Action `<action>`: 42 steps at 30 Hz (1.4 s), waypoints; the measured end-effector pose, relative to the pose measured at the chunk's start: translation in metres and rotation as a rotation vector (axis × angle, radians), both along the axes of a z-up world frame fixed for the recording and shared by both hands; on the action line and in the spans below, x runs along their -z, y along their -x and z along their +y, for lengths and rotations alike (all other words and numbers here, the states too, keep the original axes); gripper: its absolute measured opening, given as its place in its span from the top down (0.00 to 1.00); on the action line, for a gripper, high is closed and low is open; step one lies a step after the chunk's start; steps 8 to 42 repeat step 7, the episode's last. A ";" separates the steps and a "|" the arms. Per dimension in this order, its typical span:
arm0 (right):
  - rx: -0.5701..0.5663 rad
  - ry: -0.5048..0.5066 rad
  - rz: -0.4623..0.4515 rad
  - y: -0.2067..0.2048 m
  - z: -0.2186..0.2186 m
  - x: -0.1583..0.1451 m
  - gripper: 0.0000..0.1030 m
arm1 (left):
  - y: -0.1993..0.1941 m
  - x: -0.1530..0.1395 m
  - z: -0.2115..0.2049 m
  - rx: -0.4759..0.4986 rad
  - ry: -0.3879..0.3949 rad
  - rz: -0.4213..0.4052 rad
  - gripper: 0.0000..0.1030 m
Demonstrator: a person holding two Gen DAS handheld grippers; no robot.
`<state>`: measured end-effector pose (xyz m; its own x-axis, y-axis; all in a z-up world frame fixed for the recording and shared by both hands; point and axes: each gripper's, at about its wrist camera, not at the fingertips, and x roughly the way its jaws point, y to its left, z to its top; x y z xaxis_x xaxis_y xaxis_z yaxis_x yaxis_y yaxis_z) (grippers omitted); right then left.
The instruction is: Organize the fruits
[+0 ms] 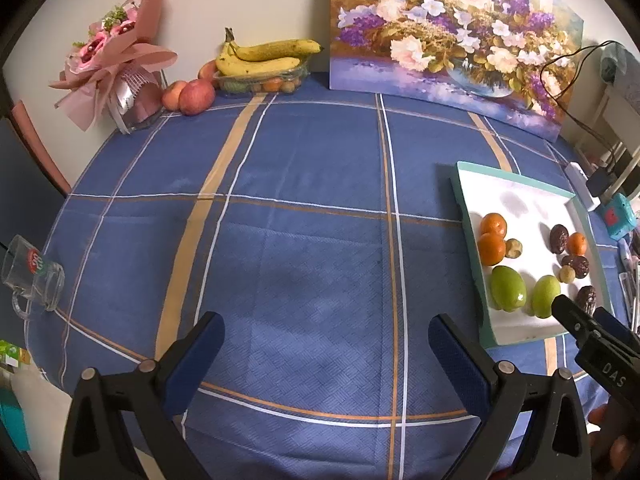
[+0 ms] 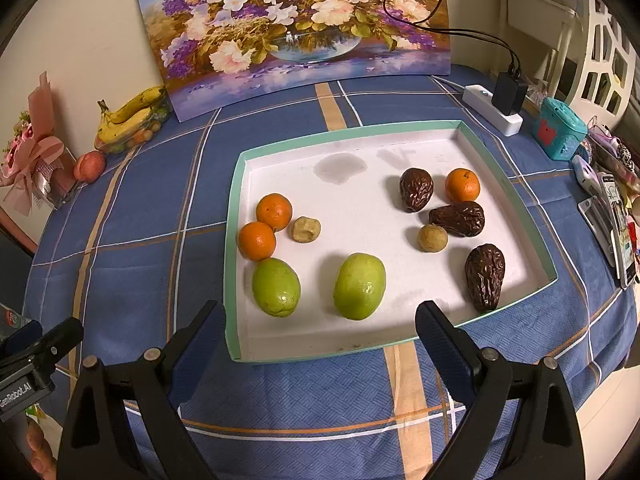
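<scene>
A glass mug [image 1: 34, 276] is seen at the table's left edge. The left gripper [image 1: 326, 334] is held spread over bare blue tablecloth [image 1: 304, 184]. Rightward, the right gripper [image 2: 320, 320] is spread before the tray [image 2: 234, 240], where two green fruits [image 2: 359, 286], mandarins [image 2: 274, 211] and dates [image 2: 485, 277] are scattered unobstructed.

My left gripper [image 1: 326, 354] hangs wide open over bare blue tablecloth [image 1: 304, 216], nothing between my jaws. Off past my right jaw sits the white tray [image 1: 520, 200]: two green fruits [image 1: 508, 288] nearest, oranges [image 1: 493, 240] beyond them, dark wrinkled fruits [image 1: 559, 239] further right. The right gripper [image 1: 576, 318] pokes in beside the tray's near corner. Far ahead to the left, bananas [image 1: 264, 58] and apples [image 1: 196, 96].
</scene>
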<state>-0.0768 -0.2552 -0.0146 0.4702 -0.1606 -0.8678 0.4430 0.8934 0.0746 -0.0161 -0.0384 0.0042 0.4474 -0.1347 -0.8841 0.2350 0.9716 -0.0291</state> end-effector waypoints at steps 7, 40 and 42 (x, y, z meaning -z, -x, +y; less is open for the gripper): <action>0.000 -0.001 0.002 0.000 0.000 0.000 0.07 | 0.000 -0.001 0.001 -0.008 0.005 -0.003 0.00; 0.000 -0.001 0.002 0.000 0.000 0.000 0.07 | 0.000 -0.001 0.001 -0.008 0.005 -0.003 0.00; 0.000 -0.001 0.002 0.000 0.000 0.000 0.07 | 0.000 -0.001 0.001 -0.008 0.005 -0.003 0.00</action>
